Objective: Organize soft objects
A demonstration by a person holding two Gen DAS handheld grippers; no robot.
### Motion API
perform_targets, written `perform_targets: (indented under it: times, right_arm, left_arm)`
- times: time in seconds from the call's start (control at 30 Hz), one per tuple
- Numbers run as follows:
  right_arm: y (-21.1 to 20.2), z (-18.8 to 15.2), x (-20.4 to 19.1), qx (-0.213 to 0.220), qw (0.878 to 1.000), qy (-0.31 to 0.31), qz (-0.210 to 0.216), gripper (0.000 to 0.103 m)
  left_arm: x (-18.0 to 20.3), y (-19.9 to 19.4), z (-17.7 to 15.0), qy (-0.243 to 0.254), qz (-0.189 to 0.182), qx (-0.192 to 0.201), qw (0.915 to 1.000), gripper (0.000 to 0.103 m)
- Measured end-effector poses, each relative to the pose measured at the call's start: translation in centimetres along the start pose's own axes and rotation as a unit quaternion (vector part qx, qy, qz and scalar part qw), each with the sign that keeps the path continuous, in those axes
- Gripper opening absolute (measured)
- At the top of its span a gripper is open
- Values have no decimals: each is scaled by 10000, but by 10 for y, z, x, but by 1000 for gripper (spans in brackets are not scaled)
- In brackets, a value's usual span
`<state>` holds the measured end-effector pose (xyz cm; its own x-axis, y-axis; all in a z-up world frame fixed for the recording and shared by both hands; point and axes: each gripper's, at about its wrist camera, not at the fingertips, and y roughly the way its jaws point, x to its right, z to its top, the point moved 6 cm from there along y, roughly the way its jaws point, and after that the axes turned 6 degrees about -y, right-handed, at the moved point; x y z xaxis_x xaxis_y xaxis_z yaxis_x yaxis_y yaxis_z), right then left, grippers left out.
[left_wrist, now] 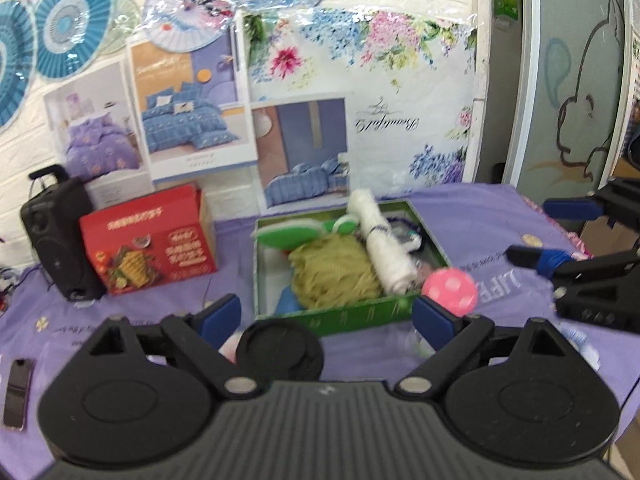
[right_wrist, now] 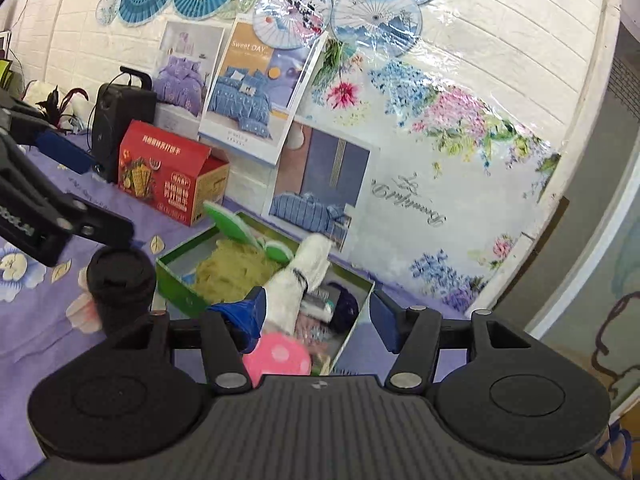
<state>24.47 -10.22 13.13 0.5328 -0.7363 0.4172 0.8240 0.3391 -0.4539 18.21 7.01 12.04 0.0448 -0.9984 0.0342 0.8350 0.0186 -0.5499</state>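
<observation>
A green box (left_wrist: 360,314) (right_wrist: 176,286) on the purple cloth holds soft things: a yellow-green mesh sponge (left_wrist: 334,270) (right_wrist: 232,268), a rolled white towel (left_wrist: 382,240) (right_wrist: 296,284), a green and white pad (left_wrist: 288,234) (right_wrist: 232,222) and a dark blue yarn ball (right_wrist: 346,308). A pink ball with white dots (left_wrist: 450,292) (right_wrist: 278,358) is at the box's near right corner, blurred, not between any fingers. My left gripper (left_wrist: 326,312) is open and empty in front of the box. My right gripper (right_wrist: 318,316) (left_wrist: 532,232) is open above the box's right end.
A red carton (left_wrist: 150,240) (right_wrist: 168,172) and a black speaker (left_wrist: 58,236) (right_wrist: 120,120) stand at the back left. A phone (left_wrist: 18,392) lies at the near left. Posters lean on the wall behind. The table's right edge is close to the box.
</observation>
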Motion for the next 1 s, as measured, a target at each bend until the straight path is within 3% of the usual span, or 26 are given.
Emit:
perform_targets:
  times: [0.27, 0.47, 0.7, 1.0]
  right_arm:
    - [-24, -80, -10, -312, 9974, 630, -153, 45]
    - [-37, -141, -36, -329, 9873, 1501, -407, 45]
    - [-46, -151, -63, -223, 9818, 1740, -728, 46]
    - [-44, -160, -68, -246, 9729, 2126, -872, 47]
  left_arm:
    - [-44, -14, -81, -322, 618, -1, 9976, 93]
    - [-61, 9, -129, -792, 508, -514, 9942, 93]
    - [-63, 30, -154, -903, 721, -843, 9897, 93]
    - [-63, 31, -160, -1007, 817, -847, 9879, 93]
